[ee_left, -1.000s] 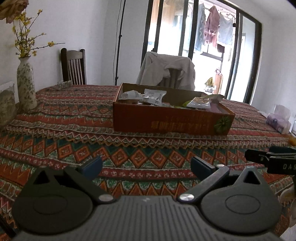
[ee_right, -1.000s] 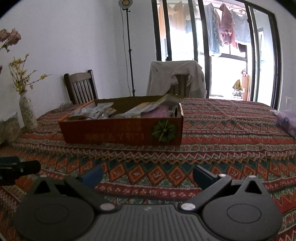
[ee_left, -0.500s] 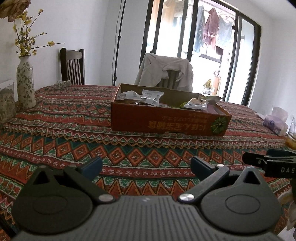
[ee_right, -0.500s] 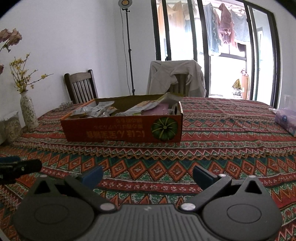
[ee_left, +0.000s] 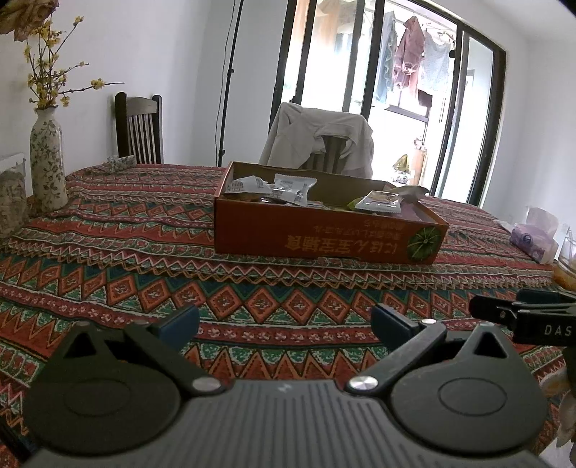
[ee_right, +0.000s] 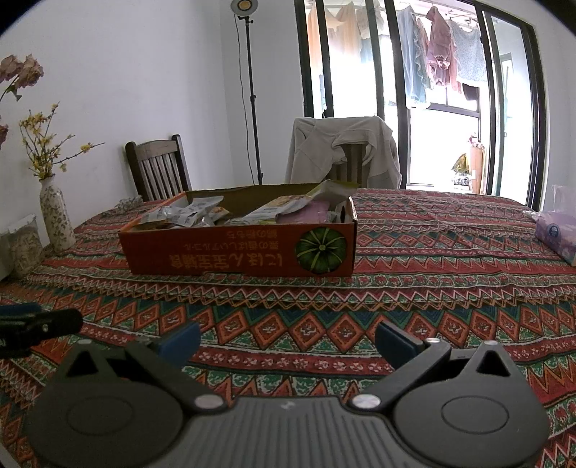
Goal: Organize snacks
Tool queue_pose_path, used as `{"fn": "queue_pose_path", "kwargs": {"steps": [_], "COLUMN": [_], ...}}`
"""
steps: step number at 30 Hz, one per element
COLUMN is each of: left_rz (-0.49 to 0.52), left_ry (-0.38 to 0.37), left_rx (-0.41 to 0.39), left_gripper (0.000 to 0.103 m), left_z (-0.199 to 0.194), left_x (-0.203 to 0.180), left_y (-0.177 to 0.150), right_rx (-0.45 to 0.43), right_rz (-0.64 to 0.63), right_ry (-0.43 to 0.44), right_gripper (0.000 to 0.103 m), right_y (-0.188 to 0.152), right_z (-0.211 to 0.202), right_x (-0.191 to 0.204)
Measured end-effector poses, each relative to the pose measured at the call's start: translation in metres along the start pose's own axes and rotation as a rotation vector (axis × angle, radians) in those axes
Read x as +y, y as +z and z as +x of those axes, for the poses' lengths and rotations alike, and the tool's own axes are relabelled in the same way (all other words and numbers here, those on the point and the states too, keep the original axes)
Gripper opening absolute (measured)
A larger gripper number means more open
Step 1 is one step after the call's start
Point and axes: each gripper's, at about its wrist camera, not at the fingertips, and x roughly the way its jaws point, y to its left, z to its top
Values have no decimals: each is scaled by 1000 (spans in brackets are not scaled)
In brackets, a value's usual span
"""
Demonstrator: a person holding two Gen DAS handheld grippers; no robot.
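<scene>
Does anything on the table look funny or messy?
Yes. The orange box sits with its printing upside down as seen from both grippers, and the snack packets inside lie in a loose heap, some poking above the rim. Nothing looks spilled onto the tablecloth.

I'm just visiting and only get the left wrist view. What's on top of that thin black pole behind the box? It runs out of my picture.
Observer: A round lamp tops the pole; the right wrist view shows it, facing the room.
Operator: And that black thing poking in at my right edge, is it holding a snack?
Observer: No. That is the right gripper. Its own view shows both fingers spread wide with only tablecloth between them.
</scene>
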Motion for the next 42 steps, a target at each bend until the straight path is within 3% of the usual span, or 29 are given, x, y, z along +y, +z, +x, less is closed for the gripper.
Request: {"fn": "queue_pose_path", "kwargs": {"steps": [42], "left_rz": [12], "left_ry": [-17], "left_rx": [-5], "left_gripper": [103], "left_z": [1], "left_x": [-4], "left_y": [0], "right_rx": [1], "right_rz": [0], "right_ry": [0], "right_gripper": [103], "right_y": [0], "right_z": [0], "right_x": [0]}}
